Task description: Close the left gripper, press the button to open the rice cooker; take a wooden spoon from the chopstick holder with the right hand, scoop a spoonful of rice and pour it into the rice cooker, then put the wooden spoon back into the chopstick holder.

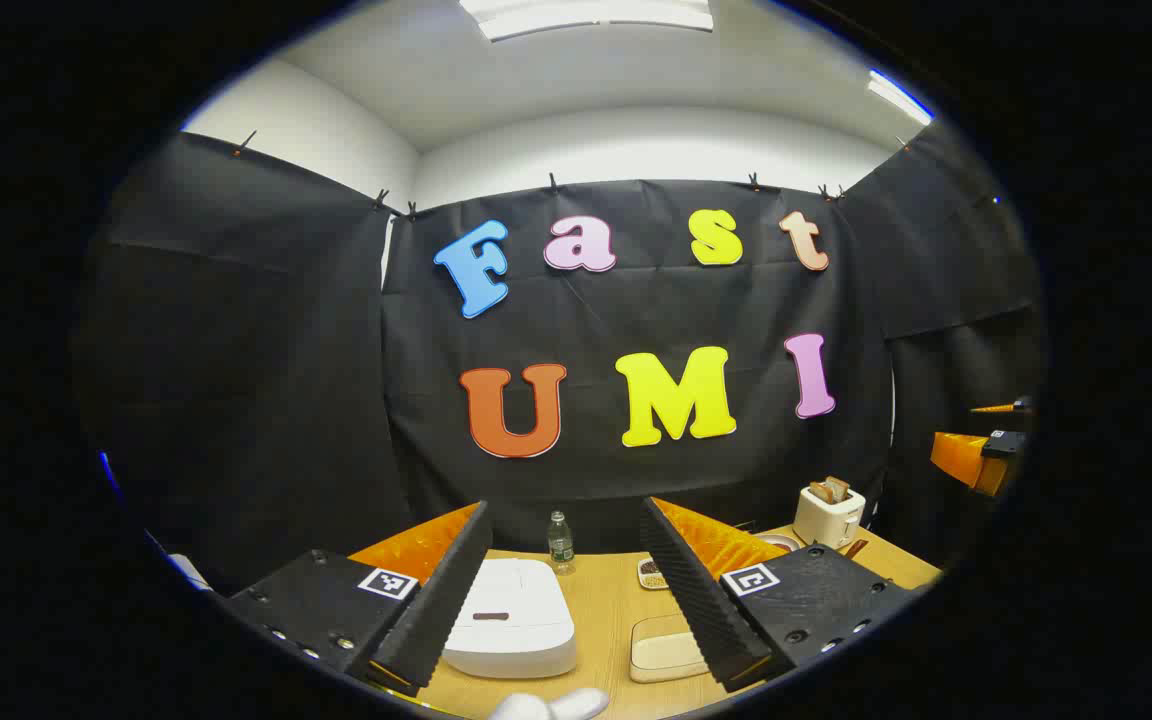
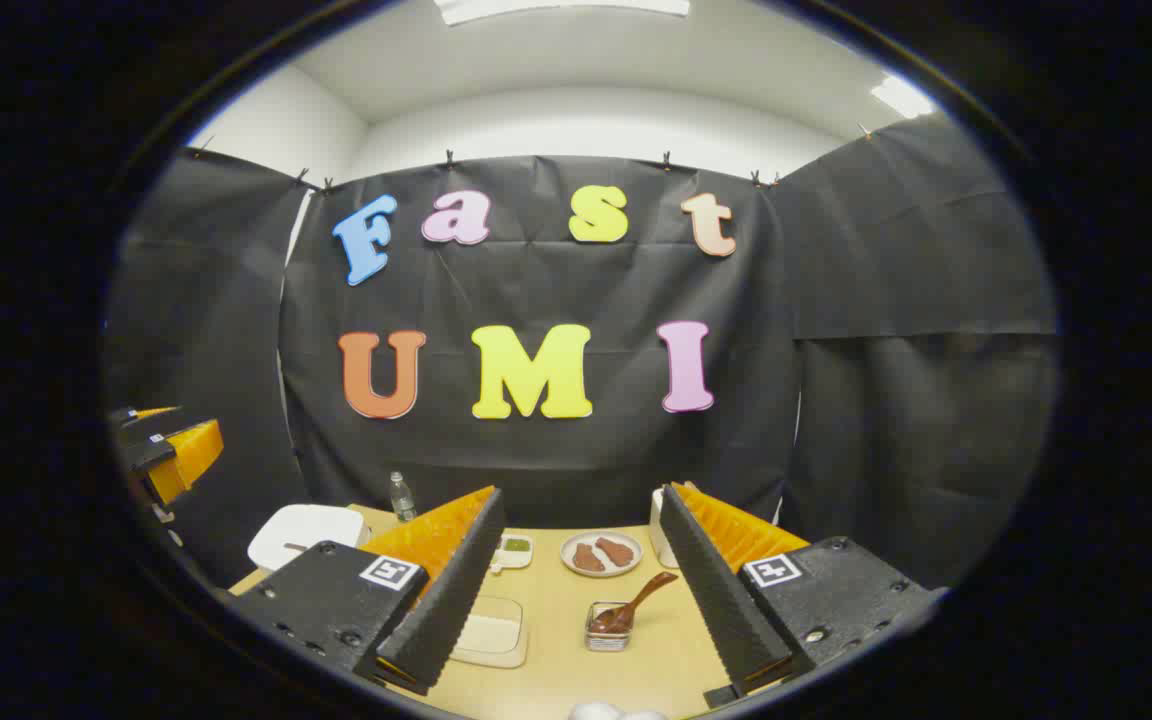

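My left gripper [image 1: 566, 505] is open above the wooden table's near edge, nothing between its fingers. Just below and ahead sits the white rice cooker [image 1: 511, 620], lid down; it also sits far left [image 2: 304, 535] in the right gripper view. A shallow box of rice [image 1: 664, 650] lies to the cooker's right. My right gripper [image 2: 581, 492] is open and empty too. Ahead of it a wooden spoon [image 2: 648, 590] leans in a small square holder [image 2: 609, 632], with the rice box [image 2: 491, 632] to its left. The right gripper [image 1: 986, 450] appears at the right edge of the left gripper view.
A water bottle [image 1: 560, 540] stands behind the cooker. A white toaster [image 1: 829, 512] sits at the back right. A plate of brown food [image 2: 601, 553] and a small green dish [image 2: 514, 547] lie beyond the holder. White rounded objects [image 1: 551, 705] lie at the near edge.
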Tool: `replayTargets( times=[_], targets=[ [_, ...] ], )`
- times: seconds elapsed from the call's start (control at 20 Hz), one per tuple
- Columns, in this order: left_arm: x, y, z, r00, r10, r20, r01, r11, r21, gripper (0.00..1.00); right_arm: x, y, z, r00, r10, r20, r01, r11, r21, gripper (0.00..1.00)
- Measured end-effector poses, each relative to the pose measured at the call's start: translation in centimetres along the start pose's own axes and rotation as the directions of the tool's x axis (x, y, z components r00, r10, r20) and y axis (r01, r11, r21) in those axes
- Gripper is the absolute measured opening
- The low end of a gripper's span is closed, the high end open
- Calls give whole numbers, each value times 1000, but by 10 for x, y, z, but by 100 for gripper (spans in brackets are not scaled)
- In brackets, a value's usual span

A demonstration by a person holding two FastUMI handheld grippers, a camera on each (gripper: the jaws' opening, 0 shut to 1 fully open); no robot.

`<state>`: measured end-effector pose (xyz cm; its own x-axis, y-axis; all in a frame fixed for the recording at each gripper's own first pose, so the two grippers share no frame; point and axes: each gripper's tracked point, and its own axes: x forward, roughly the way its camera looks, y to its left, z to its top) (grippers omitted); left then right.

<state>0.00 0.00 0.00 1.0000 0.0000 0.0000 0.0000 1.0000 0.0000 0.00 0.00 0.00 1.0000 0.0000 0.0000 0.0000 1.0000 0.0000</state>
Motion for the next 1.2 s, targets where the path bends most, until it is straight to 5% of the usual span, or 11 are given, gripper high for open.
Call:
replayTargets(
  times=[0.95,1.0,1.05,1.15,1.2],
  targets=[
    [10,12,1,1000,-13,-9,13,999,-32,93,5,4,-3,1000,-15,1,15,1000,-25,99],
    [9,12,4,1000,-9,-4,9,999,-36,70,4,4,-2,1000,-17,3,17,999,-29,100],
    [11,18,6,1000,0,-2,0,999,-41,67,4,5,-3,1000,-18,3,18,999,-32,99],
    [14,30,7,999,41,6,-40,998,-52,18,2,5,-4,1000,-18,1,18,999,-40,99],
    [16,32,8,999,40,-1,-40,998,-55,1,2,4,-4,1000,-19,1,19,999,-43,99]
  ],
)
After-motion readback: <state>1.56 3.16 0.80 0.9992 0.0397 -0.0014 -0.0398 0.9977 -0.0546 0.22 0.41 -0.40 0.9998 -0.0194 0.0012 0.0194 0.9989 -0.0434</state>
